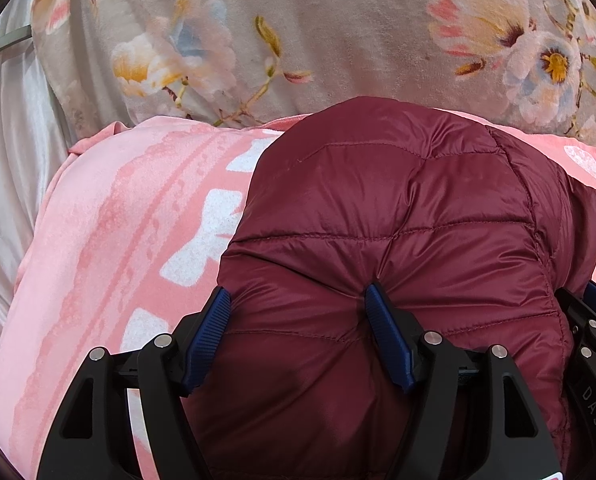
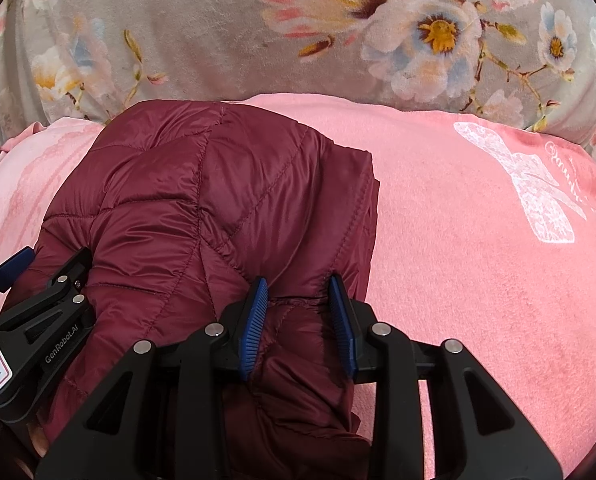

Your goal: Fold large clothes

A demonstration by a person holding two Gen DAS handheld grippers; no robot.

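Observation:
A dark red quilted puffer jacket [image 1: 397, 208] lies bunched on a pink blanket [image 1: 110, 216]. It also shows in the right wrist view [image 2: 202, 200]. My left gripper [image 1: 298, 300] has its blue pads set wide with a thick puff of the jacket's near edge between them. My right gripper [image 2: 299, 288] is closed on a fold of the jacket's near right edge. The right gripper's body shows at the right edge of the left wrist view [image 1: 589, 320]. The left gripper shows at the left of the right wrist view [image 2: 34, 292].
The pink blanket [image 2: 477, 240] with white print covers the surface. Behind it lies a grey floral blanket [image 1: 337, 40], also in the right wrist view [image 2: 202, 32]. Pale satin fabric [image 1: 6, 152] hangs at the far left.

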